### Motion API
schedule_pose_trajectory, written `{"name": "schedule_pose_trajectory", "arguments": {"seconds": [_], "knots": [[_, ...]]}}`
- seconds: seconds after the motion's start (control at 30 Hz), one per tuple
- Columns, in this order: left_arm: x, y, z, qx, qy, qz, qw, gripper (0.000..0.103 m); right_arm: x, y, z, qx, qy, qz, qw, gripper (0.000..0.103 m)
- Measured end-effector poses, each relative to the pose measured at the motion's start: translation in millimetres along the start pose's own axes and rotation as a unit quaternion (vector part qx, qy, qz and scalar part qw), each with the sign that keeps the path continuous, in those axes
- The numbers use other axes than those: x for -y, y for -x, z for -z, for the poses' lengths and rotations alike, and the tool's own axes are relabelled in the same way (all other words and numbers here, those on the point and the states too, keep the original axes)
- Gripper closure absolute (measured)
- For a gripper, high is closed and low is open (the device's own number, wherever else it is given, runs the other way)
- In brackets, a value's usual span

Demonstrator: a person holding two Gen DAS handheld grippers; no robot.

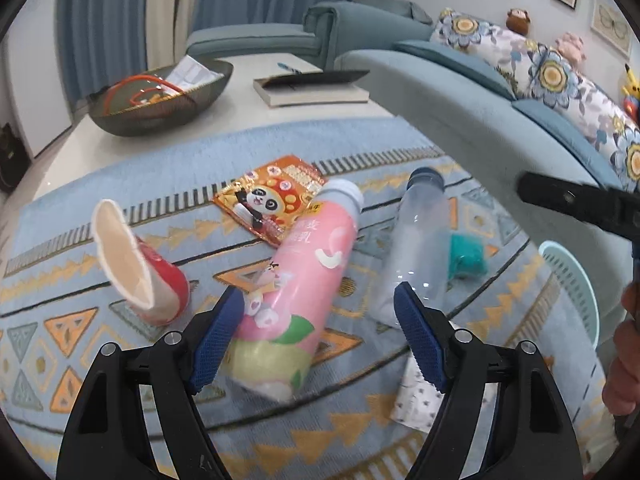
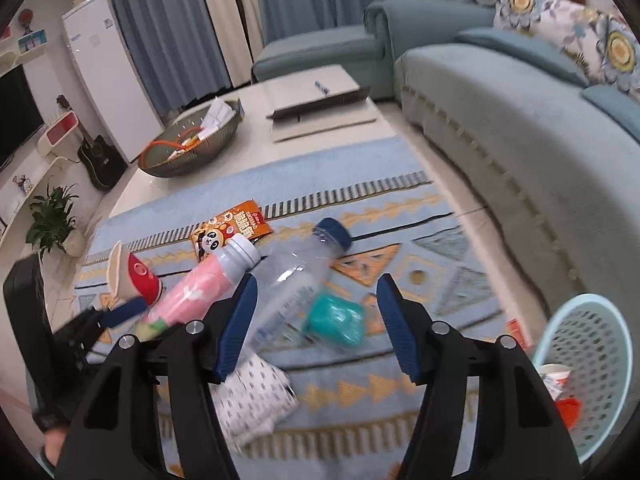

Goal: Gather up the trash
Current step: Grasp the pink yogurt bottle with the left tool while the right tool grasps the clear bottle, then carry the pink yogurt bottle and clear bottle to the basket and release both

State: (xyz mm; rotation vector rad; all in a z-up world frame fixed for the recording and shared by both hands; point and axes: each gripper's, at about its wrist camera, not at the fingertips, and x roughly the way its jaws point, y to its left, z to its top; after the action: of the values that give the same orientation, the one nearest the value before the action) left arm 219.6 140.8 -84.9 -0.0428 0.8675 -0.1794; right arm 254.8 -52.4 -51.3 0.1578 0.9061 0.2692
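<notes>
Pink bottle [image 1: 298,280] flat on rug [image 1: 120,184]

I see a teal sofa [image 2: 500,120] with floral cushions [image 1: 552,68], blue curtains [image 2: 168,20], a white coffee table [image 1: 248,116] and patterned rug [image 2: 400,184]

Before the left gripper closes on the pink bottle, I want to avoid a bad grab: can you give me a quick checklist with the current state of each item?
1. Left gripper open: ok, jaws spread wide.
2. Pink bottle between the jaws: ok; it lies on the rug with its lower body in the gap.
3. Both pads clear of neighbours: cannot tell; the clear bottle lies close by the right pad.
4. Right gripper out of the way: ok; open, holding nothing, over the clear bottle and teal object.
5. Basket within reach: cannot tell; it sits at the rug's right edge with some trash inside.
</notes>
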Motion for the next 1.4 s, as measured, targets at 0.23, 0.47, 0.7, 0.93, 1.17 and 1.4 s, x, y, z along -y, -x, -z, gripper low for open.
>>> {"name": "schedule_pose_trajectory", "arguments": {"seconds": [0.23,0.47,0.7,0.93,1.17,1.4], "knots": [[-13.9,-27.0,-3.6,-0.031,0.003,0.008,0.9995,0.037,-0.9,-58.5,-11.4,-0.062,-0.071,0.002,0.996,0.044],[-14.6,-47.4,0.8,-0.047,0.005,0.02,0.9987,0.052,-16.6,-91.9,-15.1,-0.112,-0.083,0.011,0.99,0.043],[-31.7,-6.9,34.6,-0.007,0.076,0.043,0.9961,0.056,-33.5,-90.2,-7.9,-0.132,-0.045,0.027,0.99,0.045],[-26.0,48.6,84.8,0.017,0.112,0.054,0.9921,0.056,-72.0,-52.5,31.2,-0.129,0.058,-0.007,0.99,0.053],[-20.9,95.2,140.1,0.006,0.137,0.058,0.9888,0.056,-69.9,31.9,46.2,-0.051,0.05,-0.116,0.991,0.058],[-11.0,106.4,173.8,-0.04,0.137,0.049,0.9885,0.056,-51.7,77.2,90.4,-0.069,0.086,-0.118,0.987,0.058]]}}
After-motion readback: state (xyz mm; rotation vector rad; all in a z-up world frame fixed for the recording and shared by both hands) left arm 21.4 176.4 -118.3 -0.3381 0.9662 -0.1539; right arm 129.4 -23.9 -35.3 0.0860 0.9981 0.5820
